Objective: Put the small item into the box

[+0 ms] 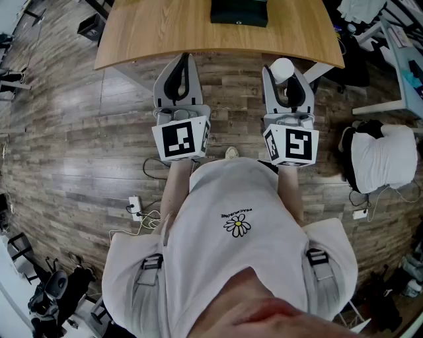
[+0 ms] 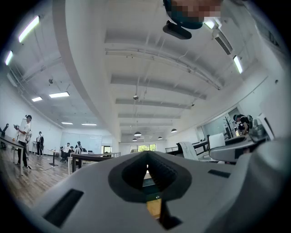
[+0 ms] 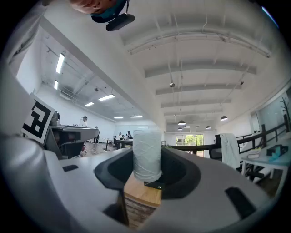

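Observation:
A small white cylinder [image 1: 283, 69] stands upright between the jaws of my right gripper [image 1: 284, 74], which is shut on it. In the right gripper view the cylinder [image 3: 147, 154] fills the gap in the middle. Both grippers are held over the floor, just short of the near edge of the wooden table [image 1: 165, 33]. A dark green box [image 1: 239, 12] sits closed at the table's far middle. My left gripper [image 1: 183, 61] is shut with nothing in it. Its view shows the box [image 2: 150, 184] through a thin slit between the jaws.
A chair draped with white cloth [image 1: 383, 157] stands at the right, beside a white desk [image 1: 396, 59]. A power strip with cables [image 1: 135, 206] lies on the wooden floor at the left. Several people [image 2: 25, 136] stand far off in the room.

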`<state>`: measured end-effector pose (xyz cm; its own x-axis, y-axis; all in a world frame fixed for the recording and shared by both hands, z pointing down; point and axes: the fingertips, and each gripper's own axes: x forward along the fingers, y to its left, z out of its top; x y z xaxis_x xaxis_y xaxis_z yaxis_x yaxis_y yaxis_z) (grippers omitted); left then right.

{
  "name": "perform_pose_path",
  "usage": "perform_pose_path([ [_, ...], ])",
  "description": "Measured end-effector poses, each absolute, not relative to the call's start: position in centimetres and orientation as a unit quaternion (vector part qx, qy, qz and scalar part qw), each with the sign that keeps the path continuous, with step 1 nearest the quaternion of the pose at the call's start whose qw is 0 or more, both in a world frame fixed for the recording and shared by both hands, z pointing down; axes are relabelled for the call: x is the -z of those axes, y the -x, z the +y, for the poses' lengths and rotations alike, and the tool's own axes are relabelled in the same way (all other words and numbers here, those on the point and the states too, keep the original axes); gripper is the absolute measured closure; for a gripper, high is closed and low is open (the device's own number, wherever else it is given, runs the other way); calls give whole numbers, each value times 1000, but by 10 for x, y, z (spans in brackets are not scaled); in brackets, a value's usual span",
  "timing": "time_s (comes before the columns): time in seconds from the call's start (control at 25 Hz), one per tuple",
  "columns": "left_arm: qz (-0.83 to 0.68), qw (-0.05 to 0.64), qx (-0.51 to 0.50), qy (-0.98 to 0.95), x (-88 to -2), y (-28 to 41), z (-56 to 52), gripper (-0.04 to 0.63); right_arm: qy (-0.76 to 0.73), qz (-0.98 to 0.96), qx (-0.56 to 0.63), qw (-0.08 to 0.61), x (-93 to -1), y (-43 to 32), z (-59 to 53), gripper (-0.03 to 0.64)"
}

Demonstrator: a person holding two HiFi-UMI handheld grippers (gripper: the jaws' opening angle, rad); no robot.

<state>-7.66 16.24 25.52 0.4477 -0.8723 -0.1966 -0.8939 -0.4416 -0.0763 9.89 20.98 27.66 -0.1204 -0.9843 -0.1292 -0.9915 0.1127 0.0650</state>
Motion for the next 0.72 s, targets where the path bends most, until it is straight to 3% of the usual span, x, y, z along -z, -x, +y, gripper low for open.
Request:
perform_pose_path([
  [0.72, 543, 90, -61, 833, -254, 82, 153, 580, 651, 756, -53, 48, -286, -116, 202, 442],
])
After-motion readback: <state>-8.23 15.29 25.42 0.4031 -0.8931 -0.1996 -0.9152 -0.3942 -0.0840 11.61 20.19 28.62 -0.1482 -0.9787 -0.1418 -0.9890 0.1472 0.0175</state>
